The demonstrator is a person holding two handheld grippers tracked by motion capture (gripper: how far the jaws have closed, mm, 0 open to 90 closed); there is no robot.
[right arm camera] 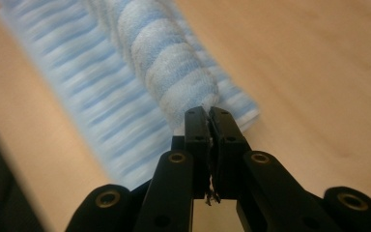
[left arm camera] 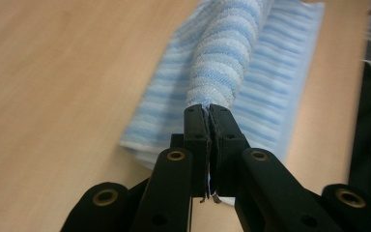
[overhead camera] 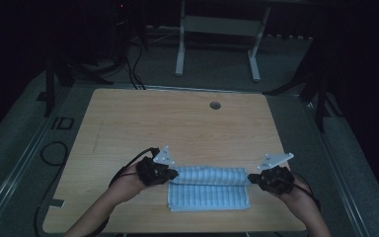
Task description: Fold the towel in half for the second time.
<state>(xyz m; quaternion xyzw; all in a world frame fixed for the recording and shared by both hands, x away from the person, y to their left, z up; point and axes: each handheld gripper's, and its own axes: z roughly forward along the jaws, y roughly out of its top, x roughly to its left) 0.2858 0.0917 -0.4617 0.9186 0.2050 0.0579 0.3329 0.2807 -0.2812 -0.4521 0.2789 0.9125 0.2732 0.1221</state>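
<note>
Two grippers are at work, one in each of the person's hands. The left gripper [overhead camera: 173,174] has its jaws pinched together on one end of a blue-and-white striped towel [overhead camera: 209,187], and the right gripper [overhead camera: 251,177] is clamped the same way on the opposite end. In the left gripper view the left gripper [left arm camera: 208,109] bites a thin edge of cloth, with a raised, rounded fold of the towel [left arm camera: 232,58] running away from the tips over the flat layers below. The right gripper view shows the same at the right gripper [right arm camera: 207,111], the towel [right arm camera: 149,53] bulging up in a ridge. There is one towel, lying near the front edge of the single wooden table [overhead camera: 177,123], between the two hands. One round hole [overhead camera: 215,105] sits near the table's far edge. No containers are on it.
</note>
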